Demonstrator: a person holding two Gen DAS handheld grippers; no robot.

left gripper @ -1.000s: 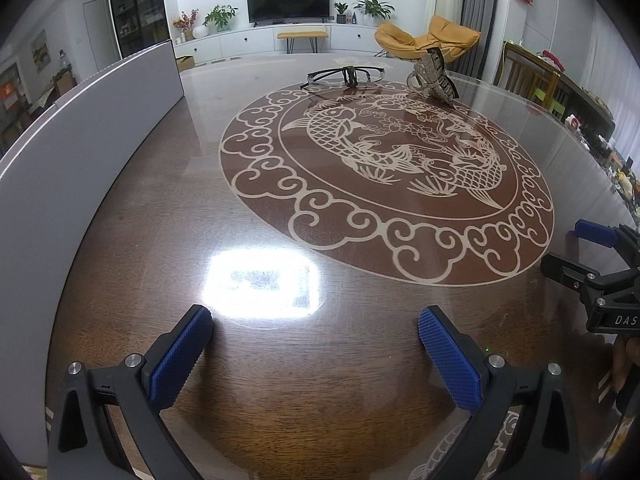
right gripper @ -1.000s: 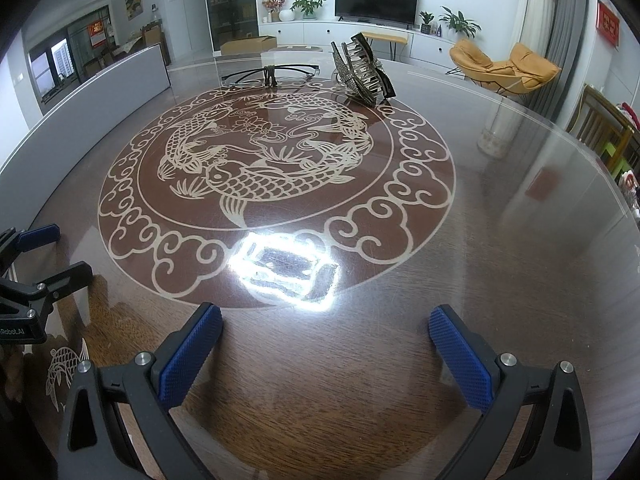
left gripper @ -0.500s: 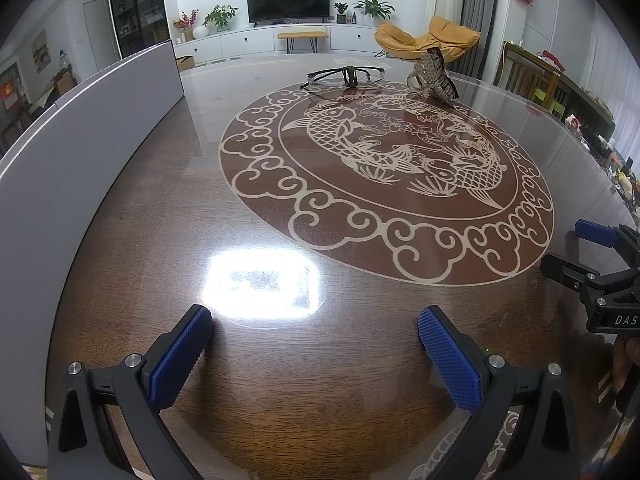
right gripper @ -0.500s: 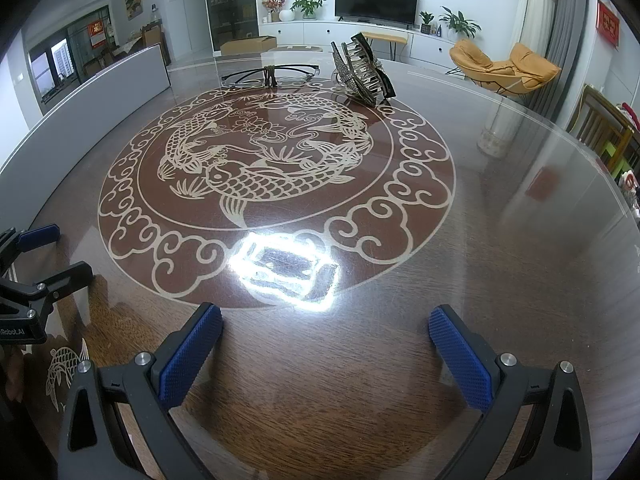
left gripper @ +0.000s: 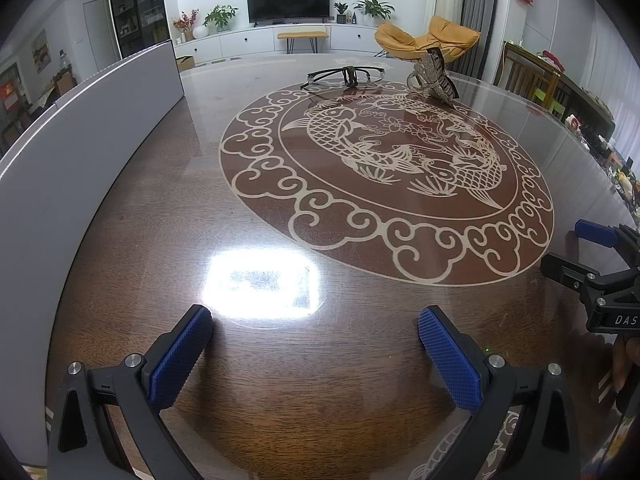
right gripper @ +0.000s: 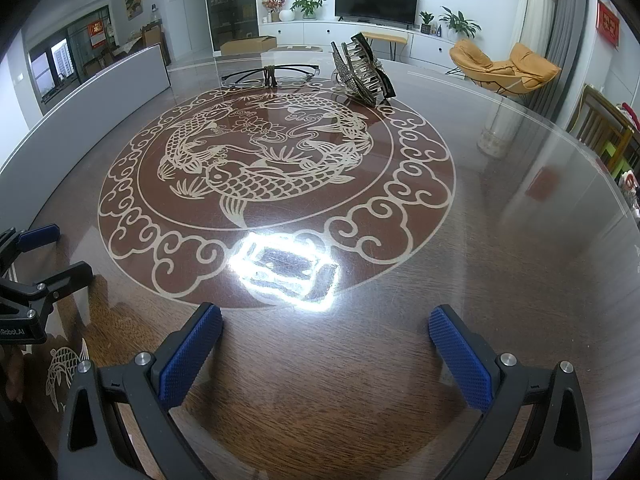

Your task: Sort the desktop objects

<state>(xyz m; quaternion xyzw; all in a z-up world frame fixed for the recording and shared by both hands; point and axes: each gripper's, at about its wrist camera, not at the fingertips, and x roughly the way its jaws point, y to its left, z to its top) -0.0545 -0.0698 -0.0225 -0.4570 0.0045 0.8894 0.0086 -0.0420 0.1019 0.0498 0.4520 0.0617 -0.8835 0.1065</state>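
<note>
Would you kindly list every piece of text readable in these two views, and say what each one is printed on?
"DAS": on the right gripper body, cut off at the left view's edge.
"Robot.AI": on the left gripper body, start cut off at the right view's edge.
Red wall hanging: characters too blurred to read.
Red poster behind the glass door: unreadable.

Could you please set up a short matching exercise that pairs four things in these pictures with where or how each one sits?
Things:
1. glasses
2. hair clip
3. grey panel
4. left hand-held gripper

Places or states:
A. standing along the table's left edge
B. open and empty over the near side of the table
C. folded, at the far rim of the fish pattern, left of the other small item
D. standing with its teeth spread, right of the other small item

Pairs: 1-C, 2-D, 3-A, 4-B
</note>
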